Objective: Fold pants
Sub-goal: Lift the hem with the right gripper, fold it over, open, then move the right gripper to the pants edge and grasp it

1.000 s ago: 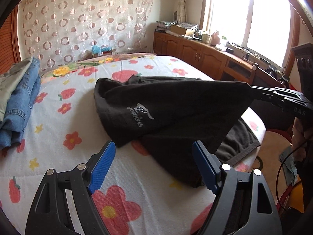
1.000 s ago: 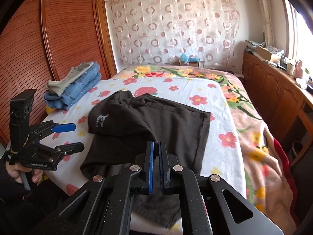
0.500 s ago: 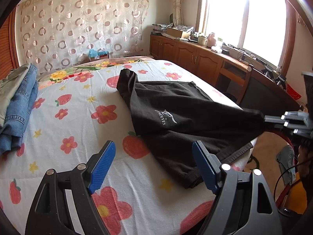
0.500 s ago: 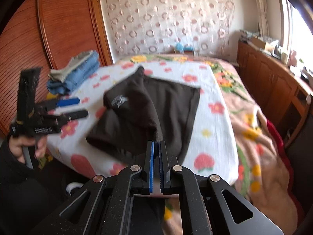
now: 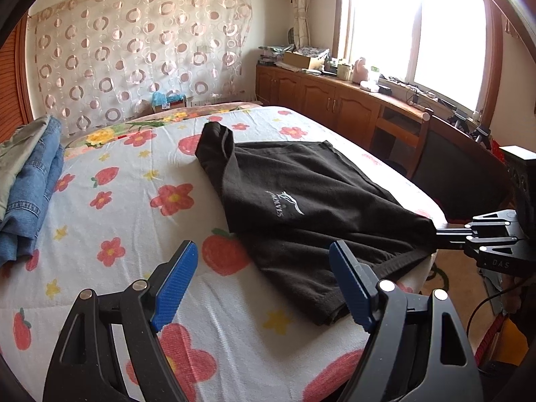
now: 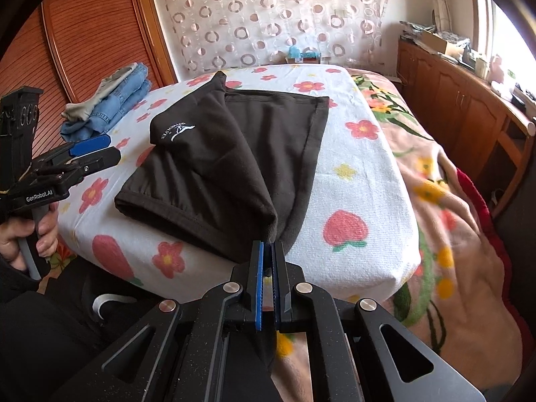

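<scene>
The white bed sheet printed with red flowers and strawberries (image 6: 361, 181) runs out of frame at the near edge in both views. On it lie the black fleece pants with a white logo (image 5: 301, 201), their near corner pinched between the closed right gripper (image 6: 267, 251). The left gripper (image 5: 261, 281) hovers open and empty; only the right view shows the hand (image 6: 23, 234) holding it. Folded blue jeans (image 5: 33, 194) sit far left, partly cropped.
</scene>
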A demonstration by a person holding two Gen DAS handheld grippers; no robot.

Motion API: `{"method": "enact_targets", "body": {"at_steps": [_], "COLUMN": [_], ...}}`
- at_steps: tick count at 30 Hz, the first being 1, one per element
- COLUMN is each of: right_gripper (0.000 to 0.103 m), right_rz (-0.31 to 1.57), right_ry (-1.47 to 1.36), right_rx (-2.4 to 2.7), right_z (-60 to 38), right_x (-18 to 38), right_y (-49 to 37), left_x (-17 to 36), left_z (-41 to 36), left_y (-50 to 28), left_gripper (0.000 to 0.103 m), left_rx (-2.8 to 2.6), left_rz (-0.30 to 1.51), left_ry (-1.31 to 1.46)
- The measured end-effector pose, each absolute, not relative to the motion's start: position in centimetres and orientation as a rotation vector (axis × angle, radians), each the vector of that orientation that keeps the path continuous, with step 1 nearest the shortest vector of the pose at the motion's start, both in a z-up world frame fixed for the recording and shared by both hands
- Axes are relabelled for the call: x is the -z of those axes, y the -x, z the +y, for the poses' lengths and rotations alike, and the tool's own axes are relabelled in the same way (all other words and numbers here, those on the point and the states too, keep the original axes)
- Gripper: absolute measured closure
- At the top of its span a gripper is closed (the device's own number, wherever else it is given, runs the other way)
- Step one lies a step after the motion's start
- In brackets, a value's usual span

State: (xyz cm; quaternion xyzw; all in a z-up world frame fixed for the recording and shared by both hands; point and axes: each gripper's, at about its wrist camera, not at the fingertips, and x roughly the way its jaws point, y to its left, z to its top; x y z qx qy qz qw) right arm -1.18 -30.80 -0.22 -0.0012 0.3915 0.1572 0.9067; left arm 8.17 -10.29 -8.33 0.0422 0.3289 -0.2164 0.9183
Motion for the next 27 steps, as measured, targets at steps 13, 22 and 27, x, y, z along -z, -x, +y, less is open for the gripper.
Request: {"method": "enact_targets", "body": {"at_steps": [13,22,27], "right_gripper": [0.099,0.094,0.091], "right_rz": [0.766,0.746,0.721], "right_ry": [-0.018,-0.013,-0.018], "right_rx": [-0.31,-0.28,-0.274], "right_z": [-31.8,-31.9,-31.6], "right_x": [-0.3,-0.7,-1.1], "right_y": [2.0,2.2,1.6], "left_x": [9.6,11.1,11.6], "left_z": [-10.6,-10.9,-10.6], "left_y": [-8.2,-8.2,-8.3], "left_gripper": [0.022,0.022,0.022], "left_rx": [0.435,0.406,0.403], "left_rz": [0.724,0.777,0.794], "left_ry": [-0.086,-0.128,-0.115]}}
